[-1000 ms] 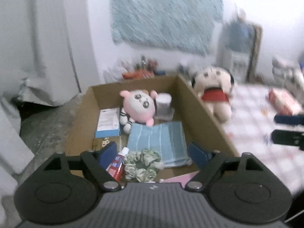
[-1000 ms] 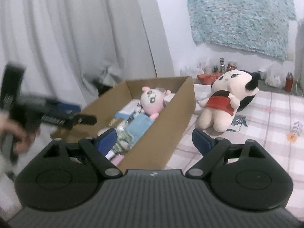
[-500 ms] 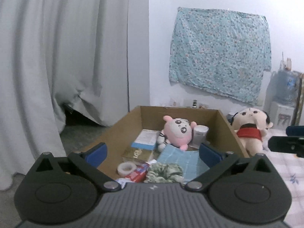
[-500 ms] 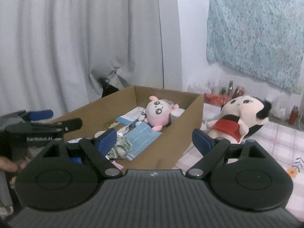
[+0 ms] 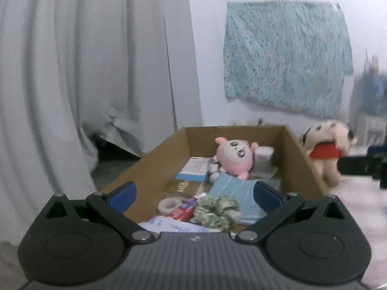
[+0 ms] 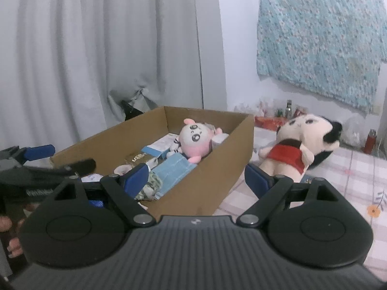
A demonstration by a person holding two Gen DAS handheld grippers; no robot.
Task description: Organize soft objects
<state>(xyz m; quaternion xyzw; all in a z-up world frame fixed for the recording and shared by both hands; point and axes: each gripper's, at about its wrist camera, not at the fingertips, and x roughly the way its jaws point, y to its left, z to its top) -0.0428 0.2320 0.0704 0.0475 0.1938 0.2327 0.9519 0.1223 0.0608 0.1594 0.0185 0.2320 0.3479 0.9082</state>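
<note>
While both grippers gape empty | pink plush [image 6: 194, 141] boxed, centre | red-dressed doll [image 6: 298, 145] outside, right

At right in the left wrist view, the red-dressed doll [image 5: 325, 151] is motion-blurred; the gold box's [image 5: 183, 186] print is unreadable.

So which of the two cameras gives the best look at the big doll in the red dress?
The right wrist view. There the big doll lies sharp and whole on the checked bedspread, beside the cardboard box. In the left wrist view the doll is small, blurred and near the edge, with the box wall hiding a little of it.
</note>
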